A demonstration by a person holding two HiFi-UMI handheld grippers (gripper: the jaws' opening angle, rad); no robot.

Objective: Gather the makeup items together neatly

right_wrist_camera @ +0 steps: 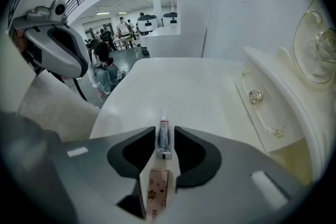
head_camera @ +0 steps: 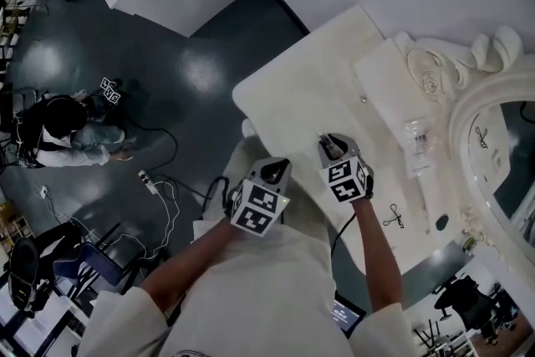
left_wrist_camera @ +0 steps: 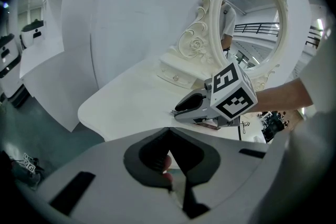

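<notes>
Jaws of the right gripper (right_wrist_camera: 164,128) are standing slightly parted around the tube packet (right_wrist_camera: 165,142), lower centre; left gripper (left_wrist_camera: 170,129) jaws are meeting. Unpinched, it is risking slipping askew, apart from the clear packets (head_camera: 418,163).

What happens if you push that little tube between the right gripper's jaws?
The little tube looks thin and round, so alone it might roll. It seems joined to a flat flowery card, which probably stops that. It looks light, so it likely slides on the smooth tabletop.
</notes>
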